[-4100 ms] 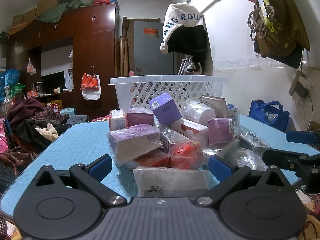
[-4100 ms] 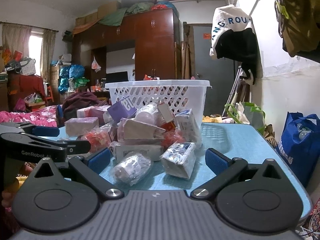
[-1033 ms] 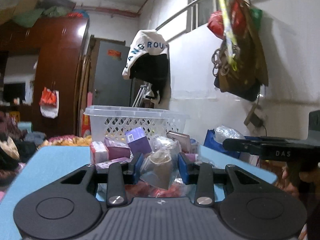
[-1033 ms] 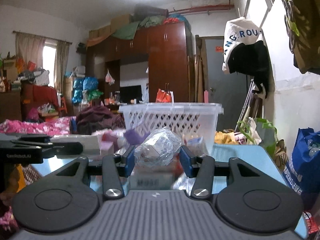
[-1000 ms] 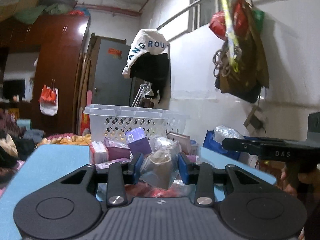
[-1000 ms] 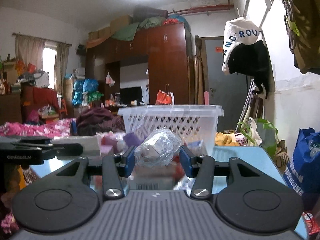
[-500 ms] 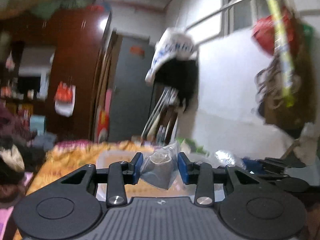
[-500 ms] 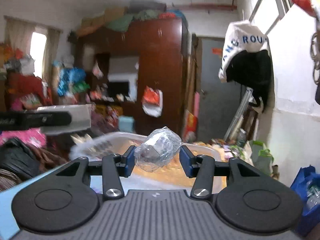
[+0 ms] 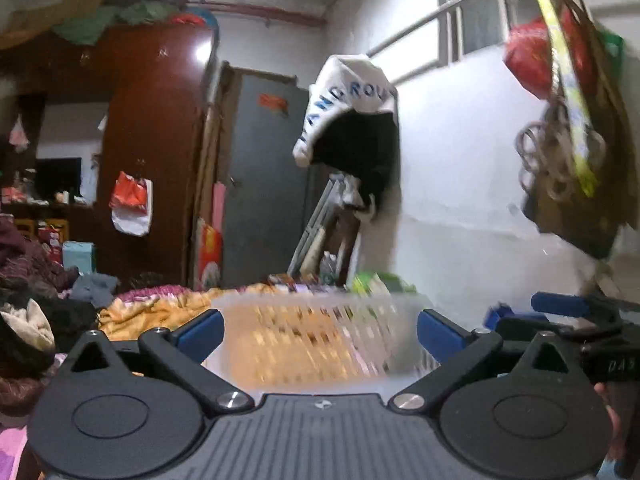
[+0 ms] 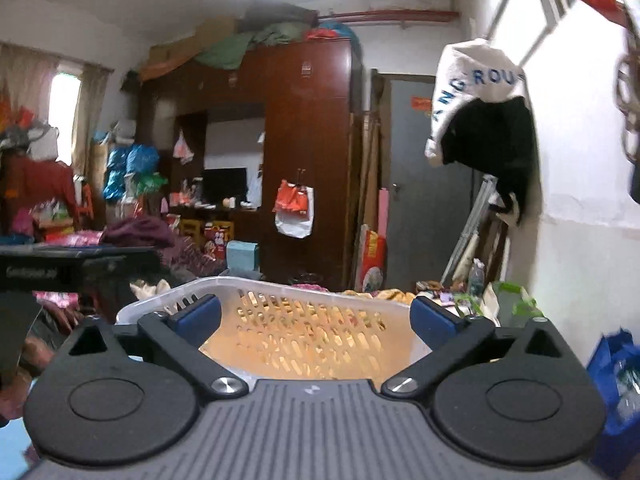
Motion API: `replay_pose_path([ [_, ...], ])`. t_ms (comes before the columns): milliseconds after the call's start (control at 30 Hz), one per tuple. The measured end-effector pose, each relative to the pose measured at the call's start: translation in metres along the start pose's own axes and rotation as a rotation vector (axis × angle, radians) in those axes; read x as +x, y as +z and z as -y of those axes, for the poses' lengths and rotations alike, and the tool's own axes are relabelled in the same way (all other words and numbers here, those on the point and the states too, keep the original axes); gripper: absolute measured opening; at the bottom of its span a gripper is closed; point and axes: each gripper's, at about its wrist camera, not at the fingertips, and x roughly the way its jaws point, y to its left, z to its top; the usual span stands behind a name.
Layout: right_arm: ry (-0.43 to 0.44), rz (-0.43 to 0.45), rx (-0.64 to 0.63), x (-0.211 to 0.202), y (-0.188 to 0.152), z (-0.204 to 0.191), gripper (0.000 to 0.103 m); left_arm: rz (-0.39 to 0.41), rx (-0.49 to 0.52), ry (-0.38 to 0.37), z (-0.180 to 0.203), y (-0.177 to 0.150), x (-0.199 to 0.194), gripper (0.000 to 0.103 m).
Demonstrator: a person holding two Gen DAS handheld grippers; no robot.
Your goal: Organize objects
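My left gripper (image 9: 318, 330) hangs over the white slotted laundry basket (image 9: 320, 344), which is blurred in the left wrist view. Its jaws are opening and stand wide apart with nothing between them. My right gripper (image 10: 316, 318) is above the same basket (image 10: 320, 332), looking down into it past the rim. Its jaws are opening too, spread wide and empty. The wrapped packets that were held are out of sight. The right gripper (image 9: 576, 316) shows at the right edge of the left wrist view, and the left gripper (image 10: 72, 264) at the left of the right wrist view.
A brown wardrobe (image 10: 308, 152) and a grey door (image 10: 424, 184) stand behind the basket. A white and black garment (image 10: 484, 112) hangs on the right wall. Piles of clothes (image 9: 36, 292) lie at the left. A blue bag (image 10: 616, 372) sits low at the right.
Both grippers rose and moved forward over the basket, then let go: the clear wrapped packet left the left jaws and the wrapped bundle left the right jaws. Both now stand wide.
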Motion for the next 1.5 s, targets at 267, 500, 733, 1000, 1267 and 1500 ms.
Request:
replay_pose_path([
  [267,-0.009,-0.042,0.028,-0.081,-0.068,0.007,0.103,0.066,0.073,-0.008,0.020,-0.064,-0.096,0.102],
  [500,-0.013,-0.015,0.052,-0.110,-0.121,0.002,0.102,0.042,0.085,-0.044,0.039,-0.122,-0.128,0.094],
  [733,-0.021,-0.110,0.017,-0.080,-0.124,-0.013,0.074,0.017,0.169,-0.059,0.066,-0.147,-0.127,0.086],
  [1000,-0.030,-0.142,-0.007,-0.078,-0.130,-0.014,0.047,-0.032,0.186,-0.018,0.075,-0.170,-0.108,0.078],
  [1267,-0.034,-0.125,0.002,-0.090,-0.134,-0.010,0.047,-0.037,0.237,-0.032,0.088,-0.174,-0.114,0.071],
  [1500,-0.029,-0.113,-0.001,-0.093,-0.134,-0.012,0.047,-0.112,0.183,-0.040,0.083,-0.174,-0.092,0.058],
])
